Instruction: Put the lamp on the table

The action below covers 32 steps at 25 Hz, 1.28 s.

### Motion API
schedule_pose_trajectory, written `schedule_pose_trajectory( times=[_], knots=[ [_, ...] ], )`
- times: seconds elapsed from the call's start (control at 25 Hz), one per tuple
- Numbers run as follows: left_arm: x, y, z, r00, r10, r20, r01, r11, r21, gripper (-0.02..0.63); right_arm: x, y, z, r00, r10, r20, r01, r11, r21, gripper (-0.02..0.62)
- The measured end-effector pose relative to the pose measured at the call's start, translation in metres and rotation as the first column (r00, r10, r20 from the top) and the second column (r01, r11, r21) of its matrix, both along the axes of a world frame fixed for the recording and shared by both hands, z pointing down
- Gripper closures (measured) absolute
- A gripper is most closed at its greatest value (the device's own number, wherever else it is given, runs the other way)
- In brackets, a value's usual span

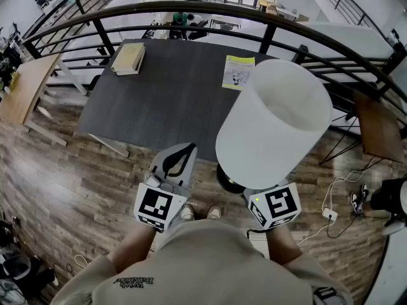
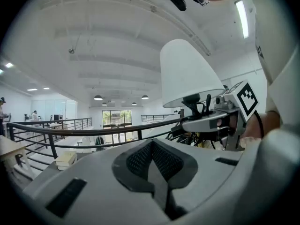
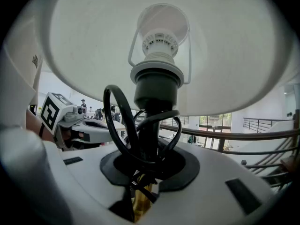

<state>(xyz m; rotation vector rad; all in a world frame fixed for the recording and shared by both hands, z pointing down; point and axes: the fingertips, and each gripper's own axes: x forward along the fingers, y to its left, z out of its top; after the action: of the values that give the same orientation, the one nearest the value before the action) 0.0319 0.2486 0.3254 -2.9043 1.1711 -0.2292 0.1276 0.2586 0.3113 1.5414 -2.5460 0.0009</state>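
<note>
The lamp has a white shade (image 1: 273, 122) and a dark round base (image 1: 224, 179). It hangs in the air over the wooden floor, near the front edge of the dark grey table (image 1: 172, 94). My right gripper (image 3: 147, 162) is shut on the lamp's stem (image 3: 149, 125), below the socket and bulb (image 3: 161, 36). A black cord (image 3: 117, 121) loops around the stem. In the head view the shade hides the right jaws and only the marker cube (image 1: 275, 206) shows. My left gripper (image 1: 183, 151) is shut and holds nothing, to the left of the lamp.
On the table lie a stack of books (image 1: 129, 59) at the far left and a green leaflet (image 1: 238, 72) at the far right. A black railing (image 1: 210, 8) curves behind the table. A small wooden table (image 1: 378, 129) and a white cable (image 1: 331, 213) are on the right.
</note>
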Motion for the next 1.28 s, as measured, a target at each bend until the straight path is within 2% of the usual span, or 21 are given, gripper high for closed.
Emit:
schedule_pose_trajectory(
  times=[0.76, 1.28],
  knots=[
    [0.007, -0.005, 0.008, 0.999, -0.023, 0.024, 0.023, 1.000, -0.010, 0.601, 0.007, -0.001, 0.003, 1.000, -0.030, 0.010, 0.030, 0.999, 0.013, 0.495],
    [0.019, 0.013, 0.006, 0.995, -0.103, -0.009, 0.103, 0.994, 0.019, 0.601, 0.018, 0.011, 0.005, 0.995, -0.102, 0.004, 0.102, 0.994, 0.038, 0.495]
  ],
)
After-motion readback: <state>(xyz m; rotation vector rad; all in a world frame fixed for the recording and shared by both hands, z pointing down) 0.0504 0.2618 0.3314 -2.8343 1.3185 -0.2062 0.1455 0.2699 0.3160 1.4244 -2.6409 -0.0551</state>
